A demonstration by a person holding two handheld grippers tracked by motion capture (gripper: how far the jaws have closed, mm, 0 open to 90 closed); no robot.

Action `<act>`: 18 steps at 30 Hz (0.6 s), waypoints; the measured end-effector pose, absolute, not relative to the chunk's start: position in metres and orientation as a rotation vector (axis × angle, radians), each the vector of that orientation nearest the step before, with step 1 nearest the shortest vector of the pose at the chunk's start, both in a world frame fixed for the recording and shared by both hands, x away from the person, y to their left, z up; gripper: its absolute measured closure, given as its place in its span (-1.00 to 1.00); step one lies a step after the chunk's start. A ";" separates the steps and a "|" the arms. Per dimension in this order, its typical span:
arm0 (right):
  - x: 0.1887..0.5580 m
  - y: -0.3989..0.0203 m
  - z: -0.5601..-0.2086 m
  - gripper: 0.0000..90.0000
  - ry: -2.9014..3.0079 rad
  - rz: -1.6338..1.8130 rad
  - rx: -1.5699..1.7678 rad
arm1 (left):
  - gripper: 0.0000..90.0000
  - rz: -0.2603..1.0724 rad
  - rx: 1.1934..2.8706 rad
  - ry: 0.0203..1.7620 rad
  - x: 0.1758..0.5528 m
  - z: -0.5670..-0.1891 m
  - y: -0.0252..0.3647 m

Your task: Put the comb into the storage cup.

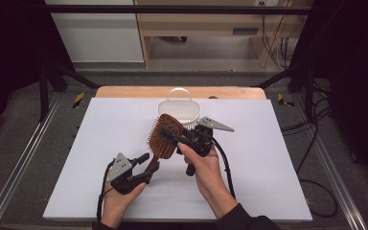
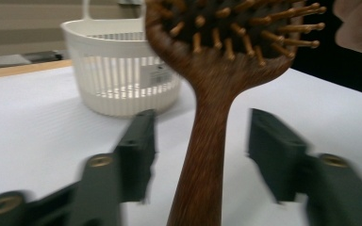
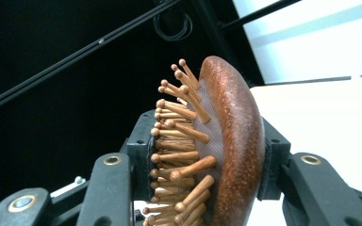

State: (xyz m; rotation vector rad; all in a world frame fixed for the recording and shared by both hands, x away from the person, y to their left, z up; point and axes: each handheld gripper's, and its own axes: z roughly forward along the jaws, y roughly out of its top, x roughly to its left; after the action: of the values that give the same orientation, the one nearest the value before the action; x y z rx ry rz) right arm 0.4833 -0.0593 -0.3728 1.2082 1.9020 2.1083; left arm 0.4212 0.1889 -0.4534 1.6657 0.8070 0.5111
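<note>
White table (image 1: 100,143) on grey floor (image 1: 24,124); dark frame rails (image 1: 45,91) at sides

We note two black two-jaw tools: the left tool (image 1: 141,168) and the right tool (image 1: 184,139). Each carries a grey three-cornered plate (image 1: 120,163) and trails a black cable (image 1: 226,167). Brass-coloured screw bushings (image 3: 112,160) sit in the jaw links. A dark sleeve (image 1: 242,221) covers the right forearm.
</note>
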 end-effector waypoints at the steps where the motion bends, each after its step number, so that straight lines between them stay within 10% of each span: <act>1: 0.485 -0.060 -0.373 0.17 1.894 2.104 1.205 | -0.21 0.523 1.655 0.816 0.420 -0.454 0.191; 11: 0.500 -0.070 -0.368 0.16 1.834 2.091 1.248 | -0.84 0.620 1.580 0.915 0.410 -0.458 0.215; 18: 0.506 -0.074 -0.366 0.16 1.816 2.086 1.256 | -0.88 0.664 1.507 0.985 0.404 -0.457 0.247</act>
State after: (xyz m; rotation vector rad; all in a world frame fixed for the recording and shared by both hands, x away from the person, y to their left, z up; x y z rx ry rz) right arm 0.5060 -0.0738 -0.3658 1.2559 1.8156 2.0859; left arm 0.4037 0.2468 -0.4565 1.5065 0.9847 0.6641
